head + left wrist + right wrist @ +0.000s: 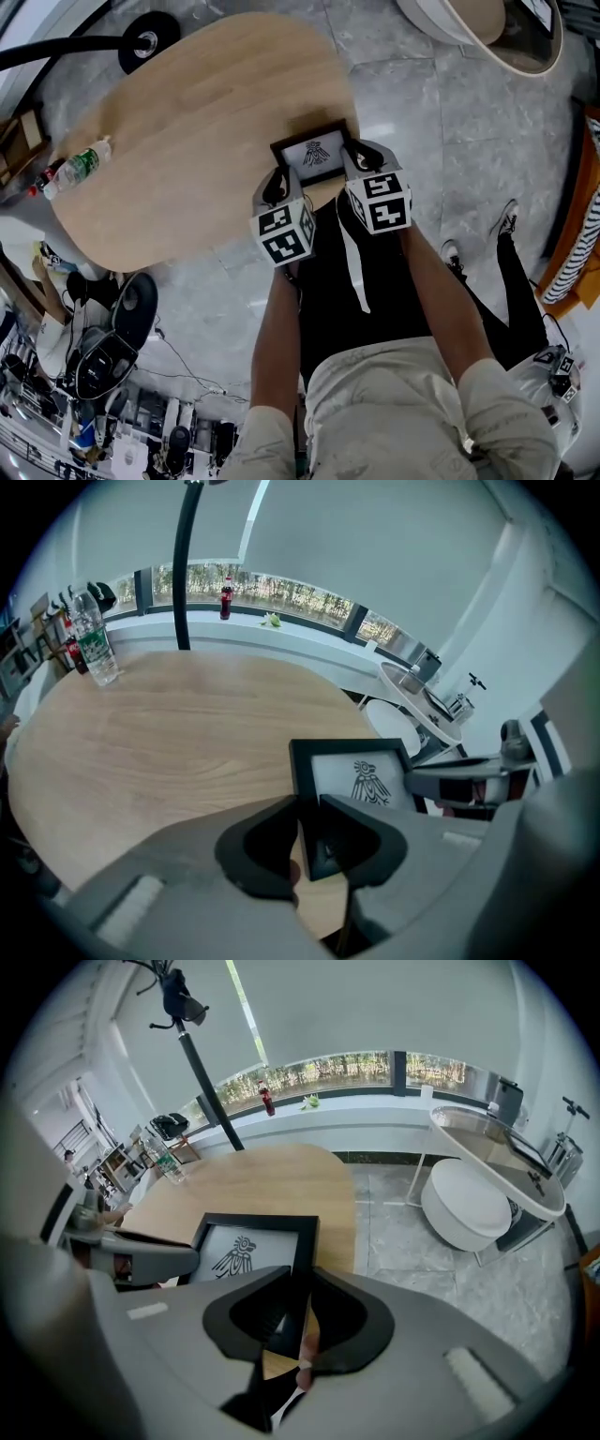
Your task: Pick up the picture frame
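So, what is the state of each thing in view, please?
picture frame: face up, clamped at both side edges
left claw: shut on the frame's left edge
right claw: shut on the frame's right edge
water bottle: upright on the table, apart from the frame
red bottle: upright on the window sill
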Demonstrator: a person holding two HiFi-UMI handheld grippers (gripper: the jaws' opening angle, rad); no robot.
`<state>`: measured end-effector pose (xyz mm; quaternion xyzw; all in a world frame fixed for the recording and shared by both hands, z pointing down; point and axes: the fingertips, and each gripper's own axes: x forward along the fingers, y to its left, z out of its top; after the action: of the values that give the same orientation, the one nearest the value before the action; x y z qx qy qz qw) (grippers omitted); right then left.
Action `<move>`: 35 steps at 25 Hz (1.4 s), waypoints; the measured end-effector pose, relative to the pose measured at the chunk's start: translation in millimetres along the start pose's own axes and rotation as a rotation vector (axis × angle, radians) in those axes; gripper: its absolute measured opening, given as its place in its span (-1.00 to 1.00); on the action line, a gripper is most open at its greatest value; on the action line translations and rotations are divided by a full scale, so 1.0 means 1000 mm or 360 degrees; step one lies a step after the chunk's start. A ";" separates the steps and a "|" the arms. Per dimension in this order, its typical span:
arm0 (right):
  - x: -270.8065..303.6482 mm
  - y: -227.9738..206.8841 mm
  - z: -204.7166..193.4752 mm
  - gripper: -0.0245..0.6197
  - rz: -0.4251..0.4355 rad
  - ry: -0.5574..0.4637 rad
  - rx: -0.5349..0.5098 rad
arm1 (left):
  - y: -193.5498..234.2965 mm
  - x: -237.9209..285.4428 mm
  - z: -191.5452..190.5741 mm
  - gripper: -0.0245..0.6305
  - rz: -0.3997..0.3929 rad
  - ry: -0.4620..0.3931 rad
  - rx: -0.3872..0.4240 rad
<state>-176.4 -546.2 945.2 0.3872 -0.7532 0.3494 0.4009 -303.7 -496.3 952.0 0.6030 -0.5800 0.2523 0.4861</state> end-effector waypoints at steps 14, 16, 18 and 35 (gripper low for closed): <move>-0.077 0.009 0.071 -0.70 -0.0026 -0.0183 -0.0025 | -0.031 -0.074 0.072 -0.67 0.0011 -0.0177 0.0065; -0.090 0.011 0.078 -0.70 -0.0027 -0.0215 -0.0028 | -0.036 -0.086 0.078 -0.67 0.0014 -0.0202 0.0073; -0.104 0.013 0.086 -0.70 -0.0032 -0.0255 -0.0032 | -0.043 -0.099 0.086 -0.67 0.0012 -0.0230 0.0087; -0.232 0.012 0.170 -0.70 -0.0105 -0.0692 -0.0074 | -0.109 -0.207 0.174 -0.67 -0.0002 -0.0630 0.0257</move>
<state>-155.5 -612.8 666.2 0.4686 -0.8167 0.2270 0.2489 -287.0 -571.2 670.9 0.6782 -0.6417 0.1742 0.3130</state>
